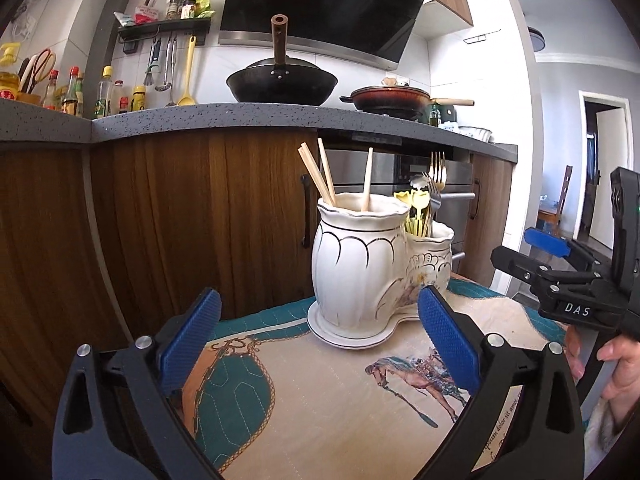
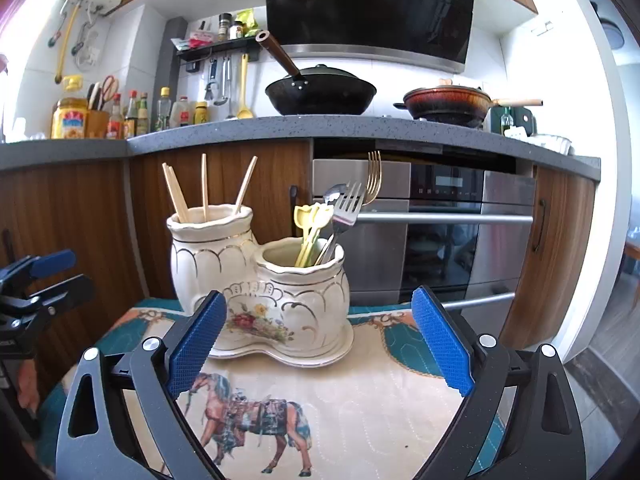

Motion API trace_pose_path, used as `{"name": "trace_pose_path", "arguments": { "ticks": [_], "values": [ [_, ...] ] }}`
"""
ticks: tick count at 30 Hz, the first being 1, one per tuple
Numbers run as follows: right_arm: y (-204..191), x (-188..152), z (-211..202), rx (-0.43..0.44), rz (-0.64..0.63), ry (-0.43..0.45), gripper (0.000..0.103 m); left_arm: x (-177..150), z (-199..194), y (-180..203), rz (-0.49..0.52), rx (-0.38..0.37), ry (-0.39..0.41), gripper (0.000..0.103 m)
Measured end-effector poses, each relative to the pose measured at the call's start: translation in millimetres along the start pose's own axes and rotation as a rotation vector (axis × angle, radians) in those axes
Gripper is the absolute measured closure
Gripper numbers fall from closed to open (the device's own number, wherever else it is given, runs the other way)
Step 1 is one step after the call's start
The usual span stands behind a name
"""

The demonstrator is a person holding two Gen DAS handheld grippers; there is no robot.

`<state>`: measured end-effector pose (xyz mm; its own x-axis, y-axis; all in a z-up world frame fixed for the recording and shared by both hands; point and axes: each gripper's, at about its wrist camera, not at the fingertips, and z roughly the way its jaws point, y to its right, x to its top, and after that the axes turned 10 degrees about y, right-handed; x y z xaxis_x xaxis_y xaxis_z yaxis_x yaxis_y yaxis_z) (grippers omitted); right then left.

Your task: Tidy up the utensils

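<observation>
You are holding the left gripper (image 1: 320,344) and right gripper (image 2: 320,344) with fingers spread wide and empty, both facing the ceramic utensil holder (image 2: 264,280) with its chopsticks (image 2: 204,192) and forks (image 2: 348,204).

A cream ceramic two-pot utensil holder (image 2: 260,280) stands on its matching saucer (image 2: 320,356) on the horse-printed quilted cloth (image 2: 360,408) that covers the tabletop. Wooden chopsticks (image 2: 204,192) stand in its taller left pot; steel forks (image 2: 348,208) and yellow plastic spoons (image 2: 310,224) stand in the lower right pot. Behind it are wooden cabinets (image 2: 248,168), with a black wok (image 2: 320,96) on the grey stone counter (image 2: 360,128) above.
</observation>
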<state>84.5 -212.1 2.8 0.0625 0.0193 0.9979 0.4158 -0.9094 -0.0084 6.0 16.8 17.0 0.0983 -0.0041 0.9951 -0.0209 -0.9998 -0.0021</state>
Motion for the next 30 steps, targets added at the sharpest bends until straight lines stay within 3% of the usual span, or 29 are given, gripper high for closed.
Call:
{"name": "trace_pose_path", "arguments": {
  "ticks": [30],
  "values": [
    [0.5, -4.1, 6.2, -0.029, 0.002, -0.023, 0.006, -3.8, 2.4, 6.8, 0.009, -0.032, -0.001, 0.006]
  ]
}}
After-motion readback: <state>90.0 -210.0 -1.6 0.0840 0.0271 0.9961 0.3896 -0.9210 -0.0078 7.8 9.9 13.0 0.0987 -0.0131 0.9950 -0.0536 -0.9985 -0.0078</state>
